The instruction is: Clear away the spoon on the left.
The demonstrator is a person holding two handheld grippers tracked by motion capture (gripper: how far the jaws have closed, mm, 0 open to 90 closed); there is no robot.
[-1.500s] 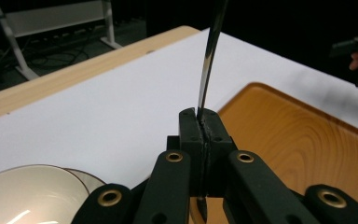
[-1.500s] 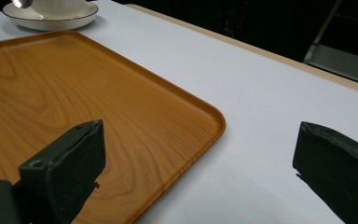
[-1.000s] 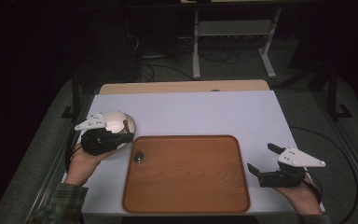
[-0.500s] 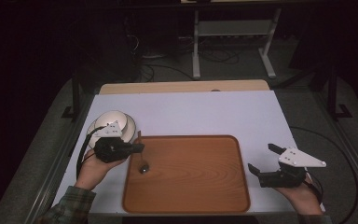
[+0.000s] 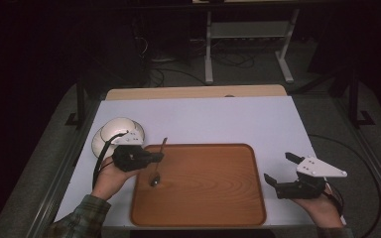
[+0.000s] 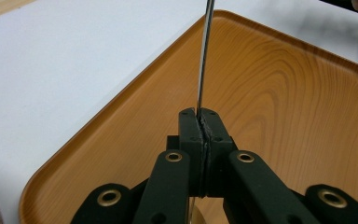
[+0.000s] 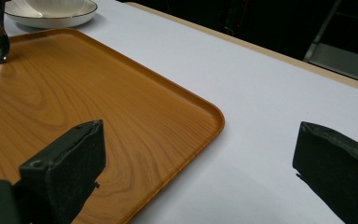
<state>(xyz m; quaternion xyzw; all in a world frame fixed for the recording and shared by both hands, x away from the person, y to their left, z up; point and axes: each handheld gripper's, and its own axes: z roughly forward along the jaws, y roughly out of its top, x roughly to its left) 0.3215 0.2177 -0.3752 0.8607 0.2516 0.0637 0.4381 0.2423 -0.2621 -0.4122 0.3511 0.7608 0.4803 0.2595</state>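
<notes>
1. Clamping a spoon [image 5: 158, 163] by its handle, the left gripper [image 5: 151, 157] hangs over the wooden tray's [image 5: 213, 198] left edge.
2. Its bowl touches the tray.
3. Just off the tray's right edge, the right gripper [image 5: 282, 171] gapes empty.

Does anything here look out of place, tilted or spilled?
Nothing is spilled or damaged. Only the spoon is unusual: the left gripper holds its handle, so it stands steeply with its bowl on or just above the tray. The bowl sits upright beside the tray.
</notes>
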